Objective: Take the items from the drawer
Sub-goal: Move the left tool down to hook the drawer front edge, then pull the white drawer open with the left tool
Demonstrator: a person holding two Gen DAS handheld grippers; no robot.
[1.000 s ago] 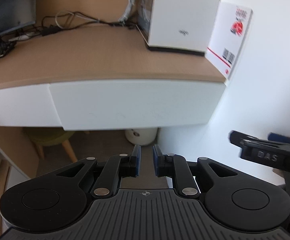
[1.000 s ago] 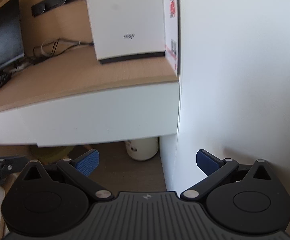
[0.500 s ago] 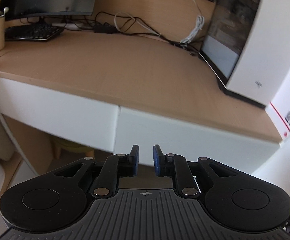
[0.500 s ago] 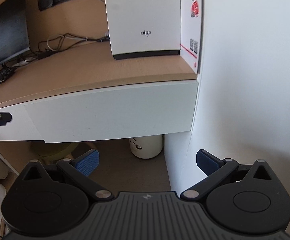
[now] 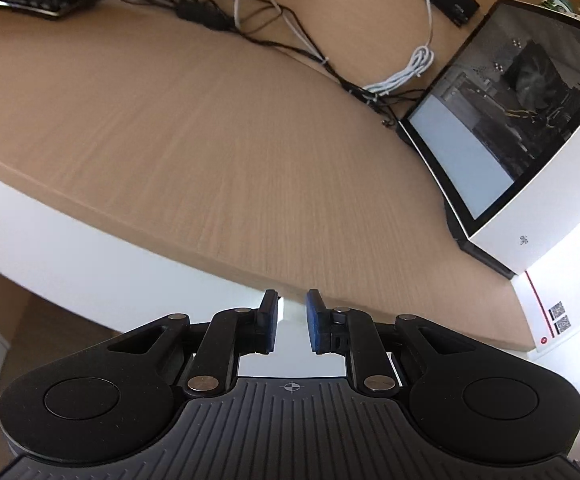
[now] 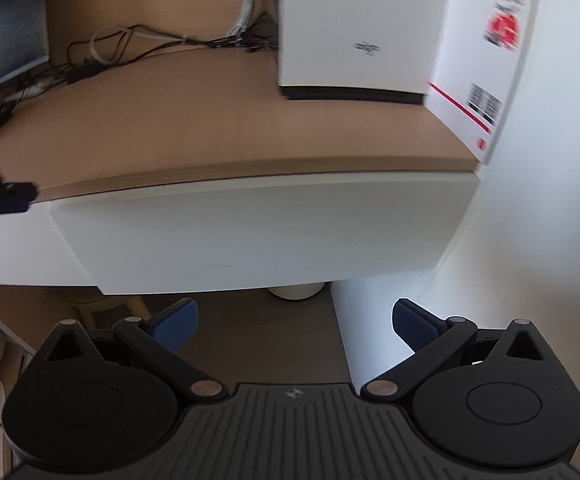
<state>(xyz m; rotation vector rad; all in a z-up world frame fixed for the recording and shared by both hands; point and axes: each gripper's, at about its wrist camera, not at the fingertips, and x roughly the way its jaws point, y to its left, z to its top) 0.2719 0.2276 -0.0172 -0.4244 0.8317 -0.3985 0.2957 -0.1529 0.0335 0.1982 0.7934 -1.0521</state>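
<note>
Drawer [image 6: 258, 236] sits shut under the desk top [image 6: 210, 128], so nothing's out yet. Right gripper [image 6: 296, 316] faces its white front with jaws spread wide and empty, probably lining up for the lower edge. Left gripper [image 5: 292, 320] is pinched nearly closed, holding nothing, parked at the desk edge.

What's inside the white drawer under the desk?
Can't tell: the white drawer is shut, so its front hides everything inside. Below it, only a white tub on the floor shows.
</note>
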